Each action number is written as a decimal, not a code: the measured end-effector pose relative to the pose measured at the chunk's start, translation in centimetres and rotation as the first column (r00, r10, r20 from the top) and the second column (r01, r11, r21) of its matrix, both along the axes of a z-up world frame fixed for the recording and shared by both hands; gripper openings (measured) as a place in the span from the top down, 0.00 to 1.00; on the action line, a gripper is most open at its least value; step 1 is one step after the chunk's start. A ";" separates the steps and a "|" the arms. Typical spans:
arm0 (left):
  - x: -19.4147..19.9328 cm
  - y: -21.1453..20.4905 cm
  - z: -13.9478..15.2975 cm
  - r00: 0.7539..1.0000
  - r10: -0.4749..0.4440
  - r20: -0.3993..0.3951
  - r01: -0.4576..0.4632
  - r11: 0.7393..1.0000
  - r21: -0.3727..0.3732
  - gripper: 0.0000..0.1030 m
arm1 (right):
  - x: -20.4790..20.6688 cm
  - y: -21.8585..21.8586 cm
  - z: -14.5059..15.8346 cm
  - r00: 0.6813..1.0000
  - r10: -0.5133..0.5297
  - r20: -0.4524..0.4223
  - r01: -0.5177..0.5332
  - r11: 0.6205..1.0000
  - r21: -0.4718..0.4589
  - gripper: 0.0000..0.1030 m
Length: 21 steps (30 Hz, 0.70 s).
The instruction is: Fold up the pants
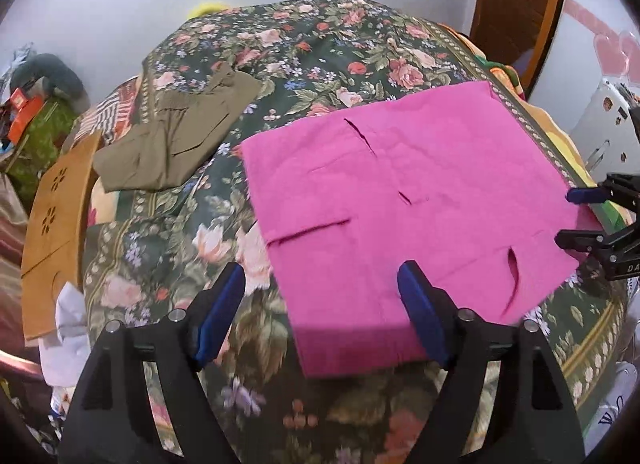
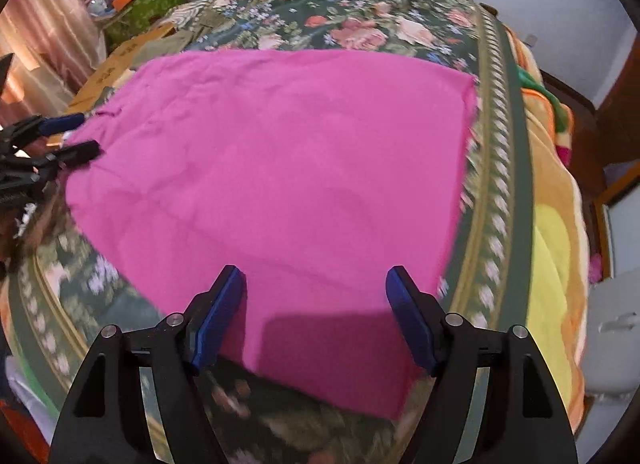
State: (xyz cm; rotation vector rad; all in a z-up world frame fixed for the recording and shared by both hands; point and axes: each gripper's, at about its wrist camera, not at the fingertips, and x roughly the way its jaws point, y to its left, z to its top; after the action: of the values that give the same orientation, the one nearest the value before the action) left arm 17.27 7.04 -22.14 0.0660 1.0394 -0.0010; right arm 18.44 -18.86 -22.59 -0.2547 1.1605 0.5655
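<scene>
Your left gripper (image 1: 322, 288) and right gripper (image 2: 316, 292) both hover spread, gripping nothing. The folded magenta cloth pants (image 1: 400, 200) lie flat on the floral bedspread (image 1: 320, 44).

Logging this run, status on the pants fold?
Both grippers open, left, right, holding nothing. Pink pants flat on bedspread. Olive garment off to the side, nothing blocking.

Floral bedspread (image 1: 328, 48) covering the bed, folded olive garment (image 1: 176, 136) lying on its far left part, brown cardboard with flower-shaped cutouts (image 1: 52, 232) beside the left edge, wooden door (image 1: 516, 4) at right, green box (image 2: 148, 10) with clutter by the wall
</scene>
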 end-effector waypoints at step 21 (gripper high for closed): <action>-3.9 3.6 4.1 0.986 0.162 -0.033 -0.165 0.954 -0.249 0.20 | -2.1 2.5 5.9 0.992 -0.031 0.121 0.007 0.981 0.196 0.29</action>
State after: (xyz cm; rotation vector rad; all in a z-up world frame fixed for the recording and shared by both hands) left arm 13.34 10.63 -18.02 -0.2512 1.0467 0.0171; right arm 16.37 -16.38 -16.74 -0.1083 0.9794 0.6333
